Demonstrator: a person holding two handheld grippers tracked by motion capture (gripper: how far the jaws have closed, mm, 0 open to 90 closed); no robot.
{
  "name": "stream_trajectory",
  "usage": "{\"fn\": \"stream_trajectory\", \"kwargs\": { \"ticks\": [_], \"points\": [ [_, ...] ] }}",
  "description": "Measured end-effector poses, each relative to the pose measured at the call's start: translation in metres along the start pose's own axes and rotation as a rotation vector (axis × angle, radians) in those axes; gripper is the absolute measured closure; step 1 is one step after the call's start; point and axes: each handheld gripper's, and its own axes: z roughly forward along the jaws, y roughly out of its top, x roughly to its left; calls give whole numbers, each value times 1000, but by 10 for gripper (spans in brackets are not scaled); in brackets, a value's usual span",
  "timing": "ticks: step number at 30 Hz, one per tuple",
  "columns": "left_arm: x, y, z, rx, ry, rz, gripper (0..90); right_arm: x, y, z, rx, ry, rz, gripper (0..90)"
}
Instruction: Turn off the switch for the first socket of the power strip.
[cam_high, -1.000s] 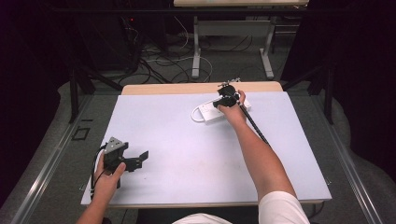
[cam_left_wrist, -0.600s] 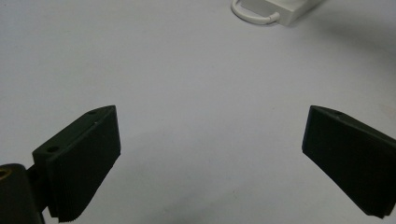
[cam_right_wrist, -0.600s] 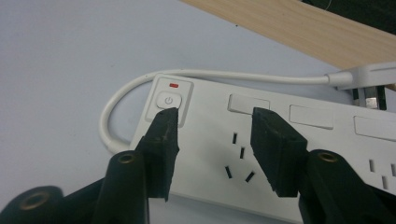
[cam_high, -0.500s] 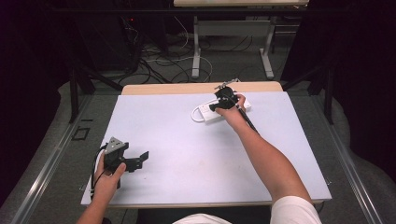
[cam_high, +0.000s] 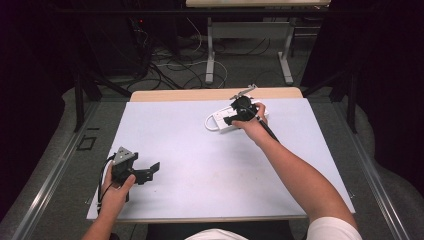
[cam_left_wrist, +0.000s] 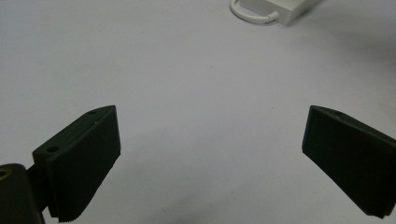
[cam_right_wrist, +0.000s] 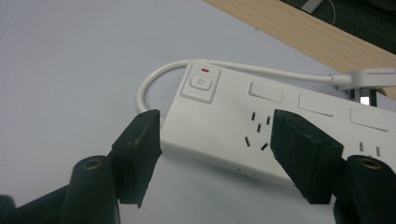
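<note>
A white power strip (cam_high: 218, 121) lies at the far right of the white table (cam_high: 200, 150), its switch end and looped cord (cam_right_wrist: 148, 86) turned to the left. My right gripper (cam_high: 230, 120) hovers over it. Its jaws have just been opening and stand apart in front of the strip (cam_right_wrist: 243, 126), with the pads off it. The strip's plug (cam_right_wrist: 359, 80) rests by the wooden edge. My left gripper (cam_high: 151, 171) sits at the near left, wide open over bare table (cam_left_wrist: 210, 154). Far ahead of it lies the strip (cam_left_wrist: 285, 10).
A wooden strip (cam_high: 200, 94) runs along the table's far edge. Beyond it are desk legs (cam_high: 210, 55) and loose cables (cam_high: 165, 65) on the floor. Dark metal rails flank the table on both sides.
The right gripper has drawn back a little from the power strip toward the near side, and its jaws have spread wider. The left gripper has stayed put.
</note>
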Motion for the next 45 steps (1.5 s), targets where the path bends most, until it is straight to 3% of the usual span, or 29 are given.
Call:
{"fn": "stream_trajectory", "kwargs": {
  "ticks": [5,15,31,37,45],
  "points": [
    [-1,0,0,0,1,-1,43,7,-5,-14,-27,29,-24,326],
    [-2,0,0,0,1,0,43,23,-17,-38,-21,49,-44,285],
    [-2,0,0,1,2,4,43,43,-58,-64,-18,131,-4,184],
    [-3,0,0,4,3,12,43,42,-78,-69,-39,115,-7,150],
    [-4,0,0,1,5,1,43,32,-105,-76,-70,90,46,146]
  ]
}}
